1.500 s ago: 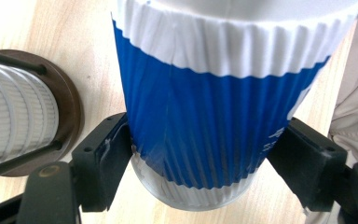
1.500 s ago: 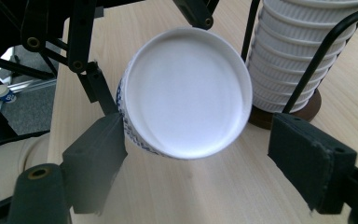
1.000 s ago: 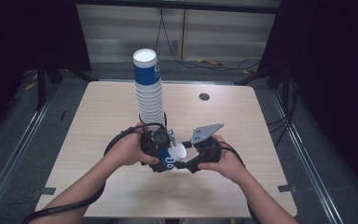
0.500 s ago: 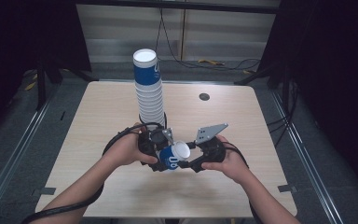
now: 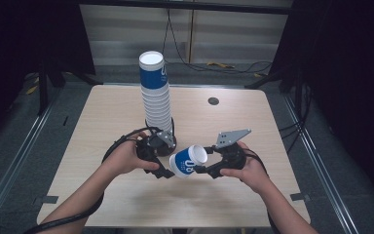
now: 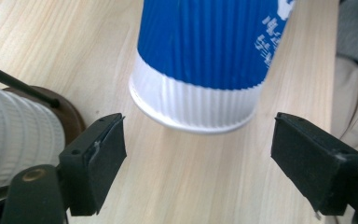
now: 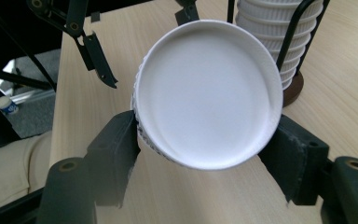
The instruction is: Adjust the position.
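A blue and white ribbed paper cup hangs tilted just above the table, with my right gripper shut on its wide end. In the right gripper view both pads press the rim of the cup, whose white round end faces the camera; these jaws have just been closing on it. My left gripper has just been opening. Its jaws stand apart on either side of the cup's base without touching it. A tall stack of matching cups stands in a wire holder behind my left gripper.
The holder's brown base sits close beside my left jaw. A small dark disc lies on the wooden table at the far right. The table's near edge is close under both forearms, and cables run across the floor behind.
The left jaws have let go of the cup's base and opened. The right gripper has drawn the cup slightly to the right, away from the left gripper.
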